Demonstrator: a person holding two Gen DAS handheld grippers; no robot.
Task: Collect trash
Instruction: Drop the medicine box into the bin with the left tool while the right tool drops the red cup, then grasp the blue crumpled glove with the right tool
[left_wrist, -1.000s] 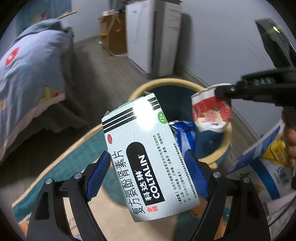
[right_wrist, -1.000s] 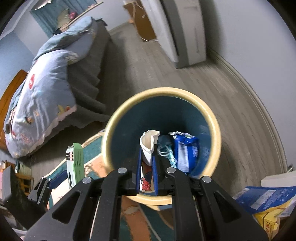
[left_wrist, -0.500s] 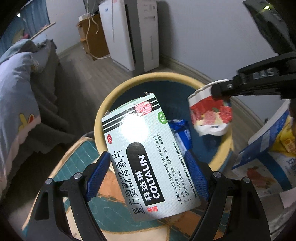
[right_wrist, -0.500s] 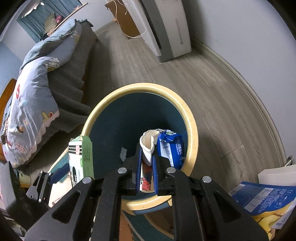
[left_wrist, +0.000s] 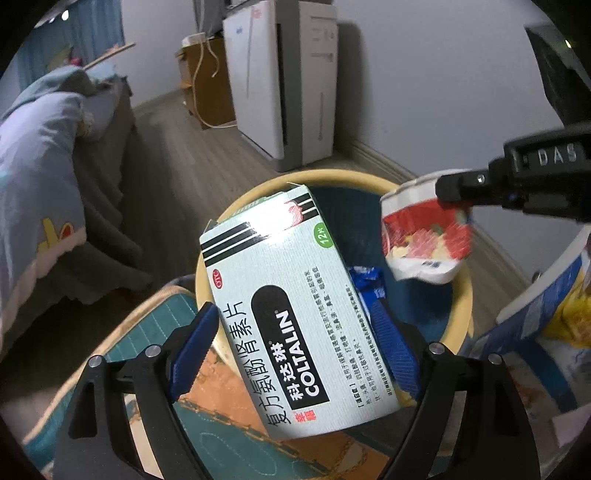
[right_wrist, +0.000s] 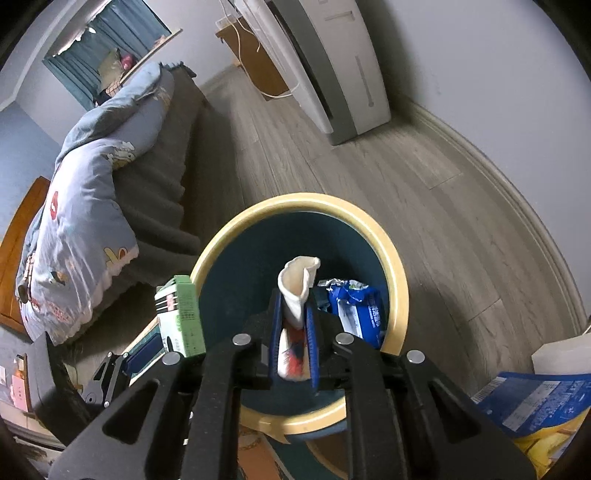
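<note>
A round bin with a yellow rim and a dark blue inside stands on the floor, with a blue wrapper lying in it. My left gripper holds a pale green medicine box between its blue pads at the bin's near-left rim; its jaws are opening. My right gripper hangs over the bin's mouth. A crumpled red-and-white paper cup sits pinched between its pads, and these jaws are opening too.
A bed with a blue quilt fills the left. A white appliance and a wooden cabinet stand by the far wall. A teal-and-orange rug lies under the bin. Blue and yellow packages lie at the right.
The left gripper has carried the medicine box toward the bin, up to its rim. The right gripper's pads have parted slightly around the cup, which stays between them over the bin.
</note>
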